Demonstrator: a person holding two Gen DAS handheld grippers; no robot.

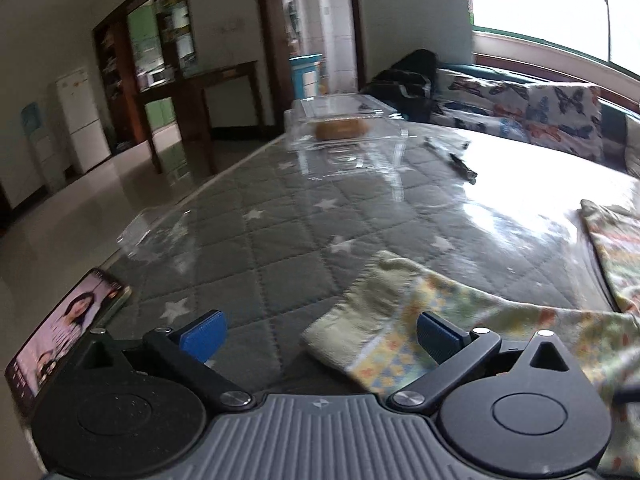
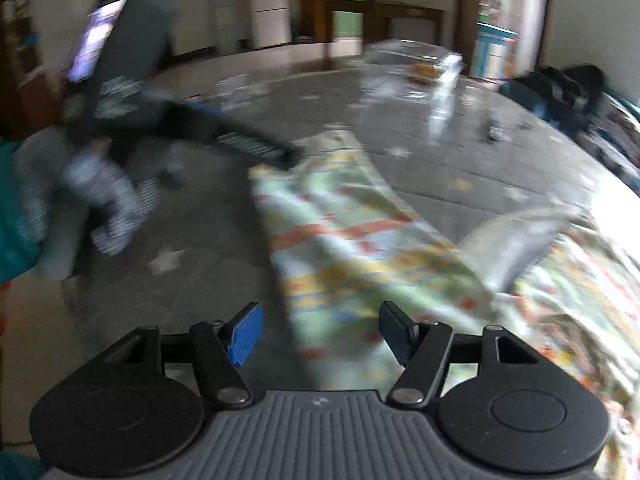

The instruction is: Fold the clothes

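A pale green patterned garment point(image 1: 404, 320) lies on the grey star-quilted table point(image 1: 280, 216), one sleeve or leg end with a plain cuff pointing toward the left gripper. My left gripper point(image 1: 320, 336) is open just above that cuff, which sits between its blue pads point(image 1: 204, 334). In the blurred right wrist view the same garment point(image 2: 344, 248) stretches from the table's middle to the right. My right gripper point(image 2: 316, 332) is open over the garment's near edge. The left gripper point(image 2: 256, 146), held by a person's hand, shows at the garment's far end.
A clear plastic box point(image 1: 344, 124) holding something brown stands at the table's far end. A dark pen-like object point(image 1: 460, 162) lies near it. A phone point(image 1: 68, 324) is propped at the table's left edge. A butterfly-print sofa point(image 1: 528, 120) runs behind.
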